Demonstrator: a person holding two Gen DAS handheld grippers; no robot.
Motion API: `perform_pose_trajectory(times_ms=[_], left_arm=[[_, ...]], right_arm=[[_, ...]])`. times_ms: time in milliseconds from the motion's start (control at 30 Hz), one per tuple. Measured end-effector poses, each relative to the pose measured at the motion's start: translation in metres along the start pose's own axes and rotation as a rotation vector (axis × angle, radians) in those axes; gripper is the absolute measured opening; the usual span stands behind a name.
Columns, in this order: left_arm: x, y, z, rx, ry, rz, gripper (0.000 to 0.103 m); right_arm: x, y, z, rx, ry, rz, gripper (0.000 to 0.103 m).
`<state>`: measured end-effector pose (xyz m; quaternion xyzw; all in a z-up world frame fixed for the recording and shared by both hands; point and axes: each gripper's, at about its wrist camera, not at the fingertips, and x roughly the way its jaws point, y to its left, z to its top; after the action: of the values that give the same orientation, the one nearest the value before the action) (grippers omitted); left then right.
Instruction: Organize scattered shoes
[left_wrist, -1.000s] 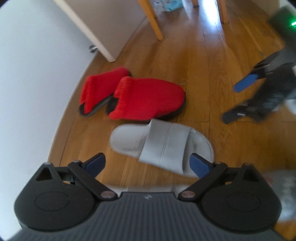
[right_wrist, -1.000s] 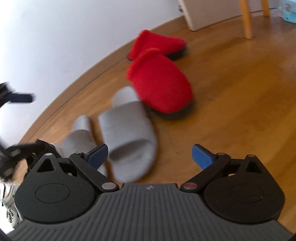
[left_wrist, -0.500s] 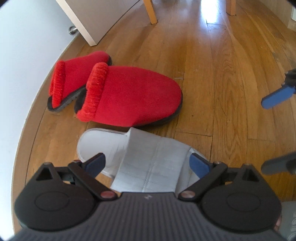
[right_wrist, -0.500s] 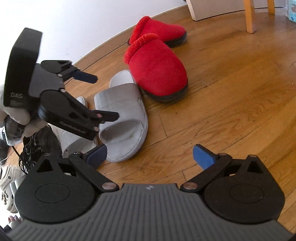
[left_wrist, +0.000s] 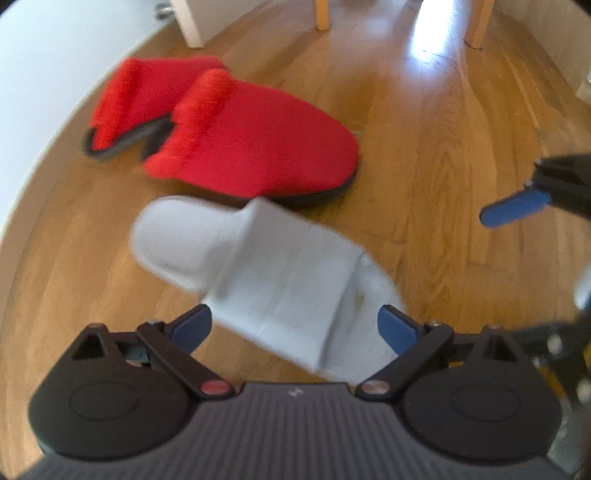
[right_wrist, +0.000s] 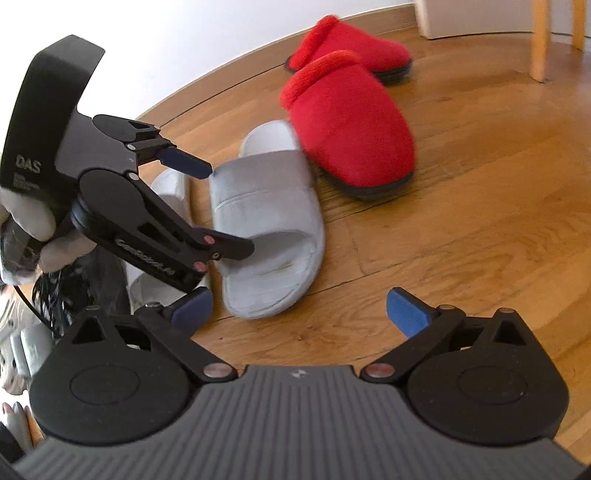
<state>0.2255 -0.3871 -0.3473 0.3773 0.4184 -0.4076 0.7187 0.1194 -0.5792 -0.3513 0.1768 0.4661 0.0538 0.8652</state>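
Observation:
A grey open-toe slipper (left_wrist: 273, 273) lies on the wood floor, its heel against the nearer of two red slippers (left_wrist: 255, 155). My left gripper (left_wrist: 295, 326) is open, with the slipper's toe end between its blue pads. From the right wrist view, the left gripper (right_wrist: 212, 208) straddles the grey slipper (right_wrist: 266, 199) from the left. A second grey slipper (right_wrist: 168, 184) is partly hidden behind it. My right gripper (right_wrist: 299, 312) is open and empty, just short of the slipper's toe. Both red slippers (right_wrist: 351, 125) sit side by side by the wall.
A heap of dark and pale shoes (right_wrist: 44, 306) lies at the left edge. A gloved hand (right_wrist: 22, 218) holds the left gripper. Wooden chair legs (right_wrist: 539, 40) and white furniture (right_wrist: 443, 18) stand behind the red slippers. Bare floor stretches to the right.
The left gripper has come down lower around the grey slipper, which has shifted a little and now shows blurred. The right gripper has edged closer to the slipper's toe.

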Motion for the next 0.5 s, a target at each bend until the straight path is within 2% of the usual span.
perform_pose_trajectory(times_ms=[33,167,267,333,433,500], left_arm=[[-0.01,0.005,-0.008,-0.015,-0.009,0.035,0.097],[-0.078,0.042,-0.062,-0.191,-0.034,0.11,0.097],[-0.115,0.052,-0.101,-0.26,-0.009,0.15,0.097],[-0.141,0.051,-0.13,-0.284,0.018,0.181,0.097],[-0.167,0.045,-0.154,-0.296,0.037,0.201,0.097],[-0.182,0.04,-0.168,-0.317,0.053,0.203,0.097]], right_arm=[[0.004,0.003,0.002,-0.014,0.006,0.004,0.102],[0.026,0.013,0.018,-0.012,0.017,0.028,0.102],[0.049,0.02,0.034,0.014,0.003,0.015,0.102],[0.071,0.021,0.048,0.057,-0.002,-0.016,0.102],[0.099,0.015,0.06,0.135,0.042,-0.051,0.103],[0.108,0.011,0.064,0.183,0.052,-0.015,0.102]])
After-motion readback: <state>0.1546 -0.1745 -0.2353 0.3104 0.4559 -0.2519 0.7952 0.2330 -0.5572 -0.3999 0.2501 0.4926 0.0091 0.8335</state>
